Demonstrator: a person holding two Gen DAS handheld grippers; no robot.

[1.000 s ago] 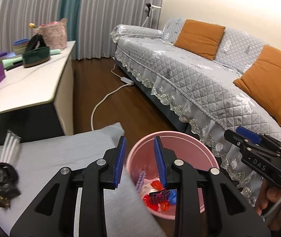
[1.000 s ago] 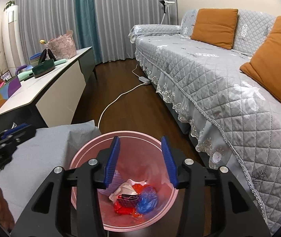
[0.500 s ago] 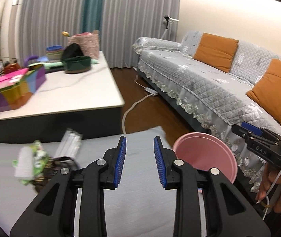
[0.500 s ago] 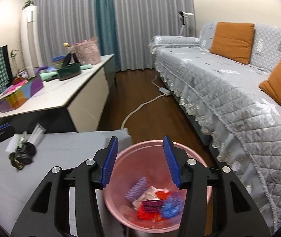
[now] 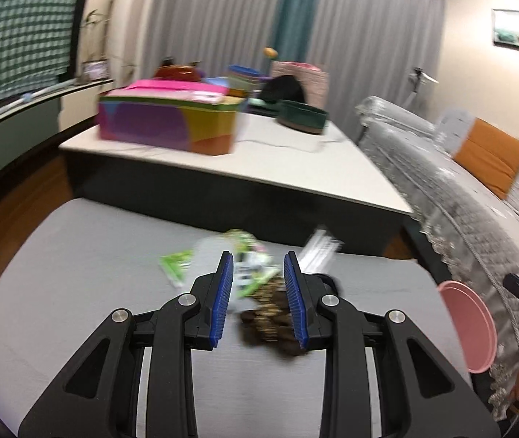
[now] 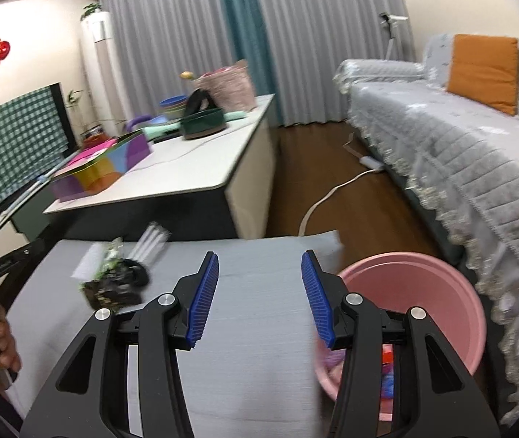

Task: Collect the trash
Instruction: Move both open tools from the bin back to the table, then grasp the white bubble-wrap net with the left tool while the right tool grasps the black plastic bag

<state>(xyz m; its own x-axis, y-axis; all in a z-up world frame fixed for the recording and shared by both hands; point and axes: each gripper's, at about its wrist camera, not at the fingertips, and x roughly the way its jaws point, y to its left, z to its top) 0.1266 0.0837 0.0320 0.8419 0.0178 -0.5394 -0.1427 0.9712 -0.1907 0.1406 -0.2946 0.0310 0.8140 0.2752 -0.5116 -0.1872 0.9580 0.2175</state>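
Observation:
A small heap of trash lies on the grey padded surface [image 5: 77,292]: a green-and-white wrapper [image 5: 250,266], a crumpled dark brown wrapper [image 5: 270,325], a clear plastic sleeve [image 5: 319,250] and a green scrap [image 5: 175,264]. My left gripper [image 5: 258,255] hovers just in front of the heap, open, with the wrappers showing through the gap and nothing pinched. The right wrist view has the same heap [image 6: 113,281] at left. My right gripper [image 6: 260,253] is open and empty over the grey surface. The pink bin [image 6: 416,292] stands under its right finger, with colourful trash [image 6: 387,376] inside.
A low white-topped table [image 5: 295,160] behind the grey surface carries a multicoloured box [image 5: 168,124], a green basket [image 5: 303,118] and bowls. A grey quilted sofa [image 6: 460,138] with orange cushions runs along the right. A white cable [image 6: 332,193] crosses the wood floor.
My left gripper has swung left from above the pink bin to the trash heap. The right gripper has also turned left, so the bin now sits at its right side.

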